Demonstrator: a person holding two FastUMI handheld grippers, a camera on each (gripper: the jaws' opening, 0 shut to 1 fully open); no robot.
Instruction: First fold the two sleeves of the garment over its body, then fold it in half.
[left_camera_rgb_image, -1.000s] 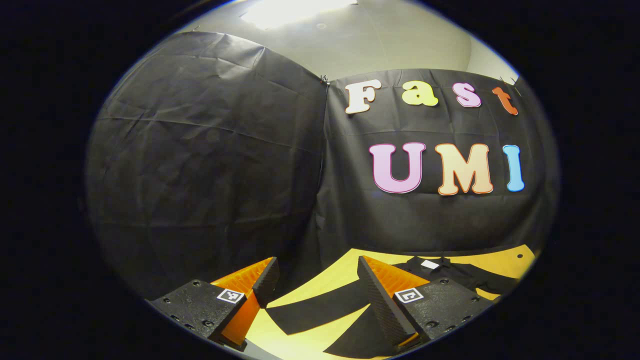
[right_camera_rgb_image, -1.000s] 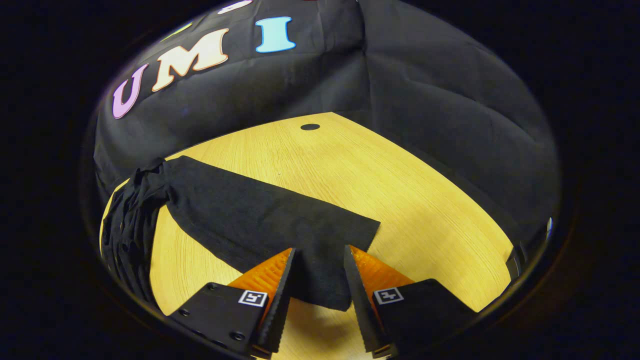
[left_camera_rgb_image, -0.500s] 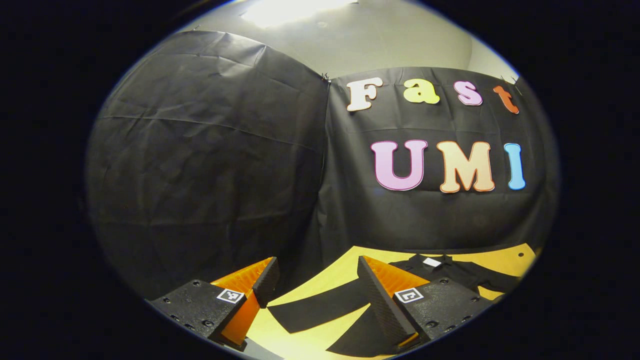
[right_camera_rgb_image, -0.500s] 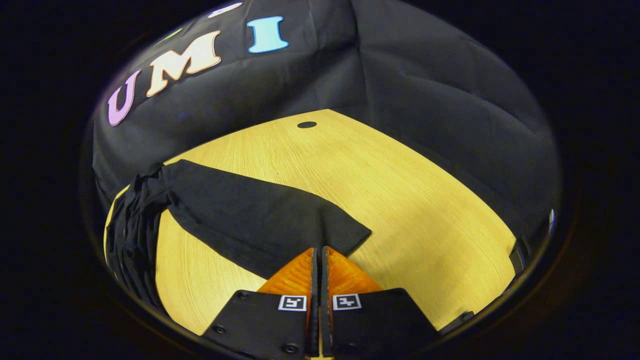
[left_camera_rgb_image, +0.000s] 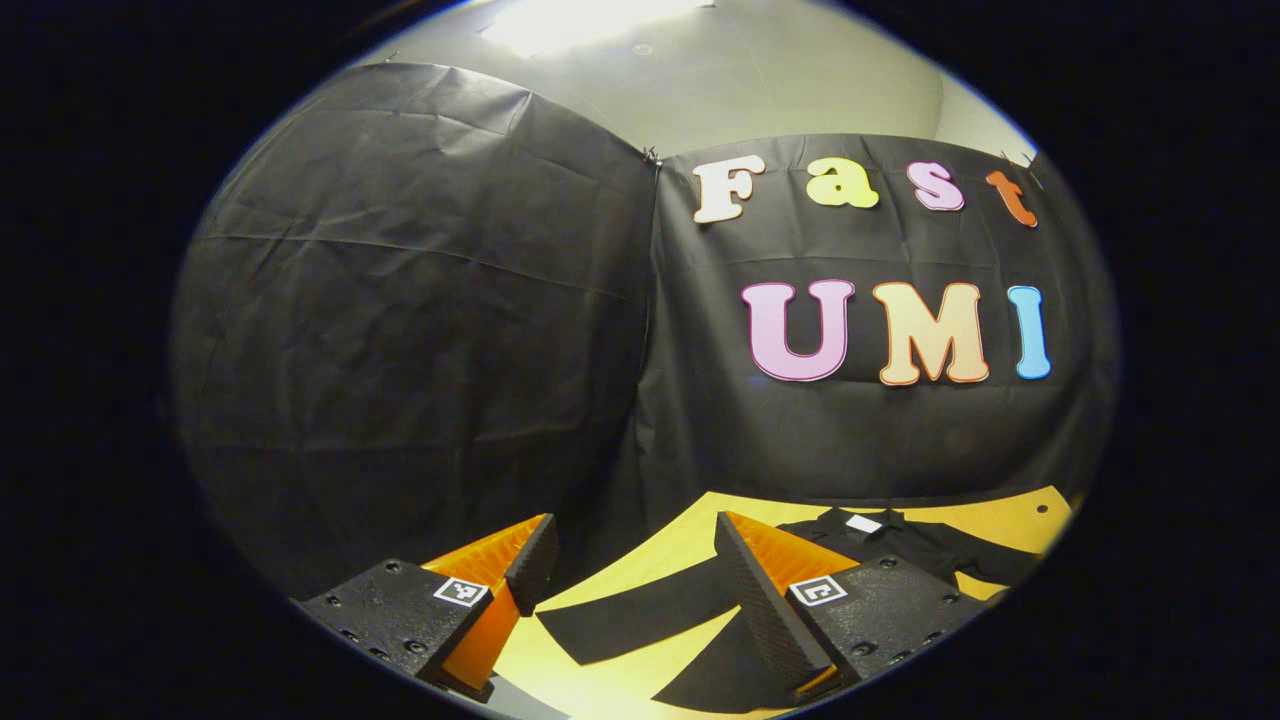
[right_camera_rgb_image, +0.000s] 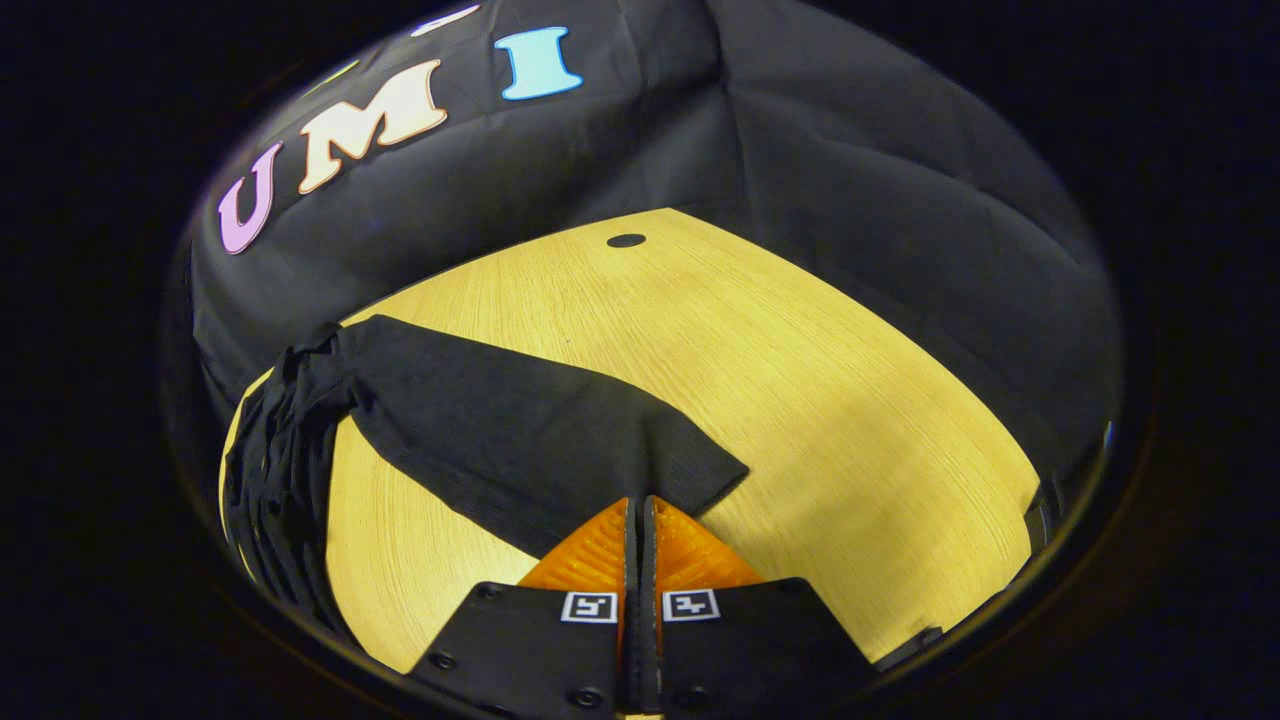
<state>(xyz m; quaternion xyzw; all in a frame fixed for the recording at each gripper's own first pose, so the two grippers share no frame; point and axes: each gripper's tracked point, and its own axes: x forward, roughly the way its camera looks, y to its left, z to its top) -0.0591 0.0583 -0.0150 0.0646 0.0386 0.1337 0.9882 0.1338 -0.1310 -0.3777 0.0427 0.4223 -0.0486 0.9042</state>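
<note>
The right claw (right_camera_rgb_image: 637, 505) is pressed closed on the cuff end of one sleeve (right_camera_rgb_image: 520, 440) of the black garment (right_camera_rgb_image: 280, 470), pinching the cloth into a raised crease. The sleeve stretches flat across the wooden bench (right_camera_rgb_image: 800, 400) toward the bunched body at the left. In the left gripper view, the left claw (left_camera_rgb_image: 630, 550) hangs wide apart, holding nothing, above the other sleeve (left_camera_rgb_image: 640, 615) lying on the bench.

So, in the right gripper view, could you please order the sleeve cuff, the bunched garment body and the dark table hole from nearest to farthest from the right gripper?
1. sleeve cuff, at the gripper
2. bunched garment body, far left
3. table hole, top centre
</note>
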